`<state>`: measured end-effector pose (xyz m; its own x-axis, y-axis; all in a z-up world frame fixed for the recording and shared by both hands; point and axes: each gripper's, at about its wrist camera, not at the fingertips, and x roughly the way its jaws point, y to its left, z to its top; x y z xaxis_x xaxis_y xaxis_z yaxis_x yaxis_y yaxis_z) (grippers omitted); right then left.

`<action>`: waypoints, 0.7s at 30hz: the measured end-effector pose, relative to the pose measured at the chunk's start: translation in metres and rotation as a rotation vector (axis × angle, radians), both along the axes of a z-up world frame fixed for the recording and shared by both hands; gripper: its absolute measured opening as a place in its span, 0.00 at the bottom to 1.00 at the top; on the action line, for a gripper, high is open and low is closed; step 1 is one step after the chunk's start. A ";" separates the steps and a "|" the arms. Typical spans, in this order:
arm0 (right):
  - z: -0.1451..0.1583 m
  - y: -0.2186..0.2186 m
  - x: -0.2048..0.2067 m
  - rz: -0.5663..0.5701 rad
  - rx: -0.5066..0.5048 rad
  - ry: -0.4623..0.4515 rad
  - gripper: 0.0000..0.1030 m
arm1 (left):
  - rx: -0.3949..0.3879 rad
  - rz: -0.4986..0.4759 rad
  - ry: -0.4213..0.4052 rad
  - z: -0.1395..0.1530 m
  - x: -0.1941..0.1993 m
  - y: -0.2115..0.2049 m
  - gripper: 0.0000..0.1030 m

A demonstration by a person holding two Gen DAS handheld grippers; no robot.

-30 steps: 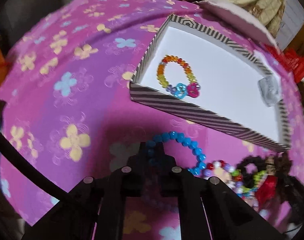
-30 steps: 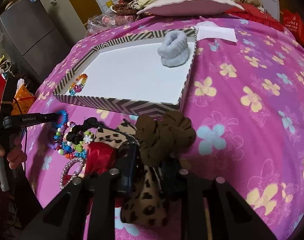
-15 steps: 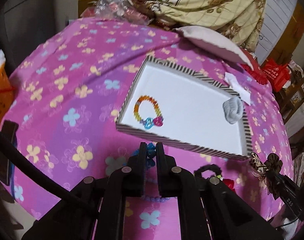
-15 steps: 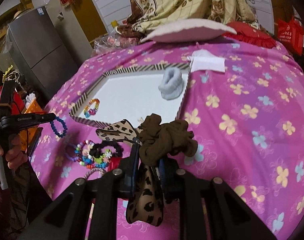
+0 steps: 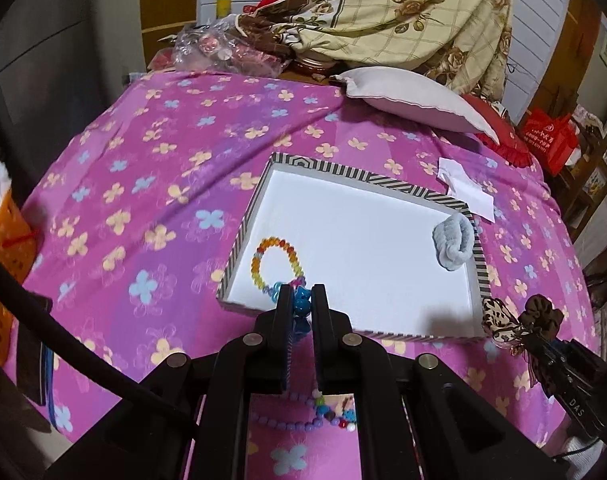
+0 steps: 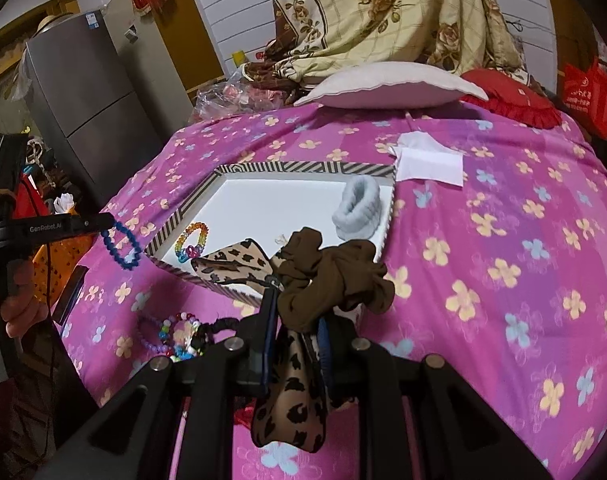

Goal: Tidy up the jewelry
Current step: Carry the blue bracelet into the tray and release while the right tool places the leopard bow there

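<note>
My left gripper (image 5: 302, 304) is shut on a blue bead bracelet (image 5: 301, 308), held above the near rim of the striped tray (image 5: 367, 178). The right wrist view shows that bracelet (image 6: 121, 246) dangling from the left gripper (image 6: 107, 222). In the tray lie a rainbow bracelet (image 5: 275, 264) and a light blue scrunchie (image 5: 453, 246). My right gripper (image 6: 299, 304) is shut on a brown scrunchie (image 6: 331, 276) and a leopard-print scrunchie (image 6: 291, 408), lifted near the tray's front corner. Loose bead bracelets (image 6: 175, 334) and a black hair tie (image 6: 219, 326) stay on the pink cloth.
A pale pillow (image 5: 415, 98) and a red cushion (image 6: 511, 100) lie at the far edge of the flowered cloth. White paper (image 6: 427, 162) sits beside the tray's far corner. An orange basket (image 5: 3, 264) and a grey fridge (image 6: 91, 108) stand to the left.
Both grippers have risen from the cloth. The left has lifted the blue bracelet off the pile, and the right has carried the two scrunchies up. The tray now looks farther below.
</note>
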<state>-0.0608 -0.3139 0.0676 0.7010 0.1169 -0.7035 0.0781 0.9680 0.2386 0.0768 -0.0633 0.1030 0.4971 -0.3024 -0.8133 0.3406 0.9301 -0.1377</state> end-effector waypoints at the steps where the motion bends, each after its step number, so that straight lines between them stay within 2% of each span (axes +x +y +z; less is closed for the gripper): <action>1: 0.000 -0.001 0.005 0.001 -0.001 0.003 0.19 | 0.005 -0.002 -0.003 0.000 0.002 -0.003 0.13; 12: -0.015 -0.007 0.045 0.003 0.002 0.039 0.19 | 0.086 -0.029 -0.030 -0.004 0.034 -0.043 0.13; 21: -0.040 -0.012 0.076 0.010 0.015 0.086 0.19 | 0.114 -0.031 -0.012 -0.028 0.066 -0.075 0.13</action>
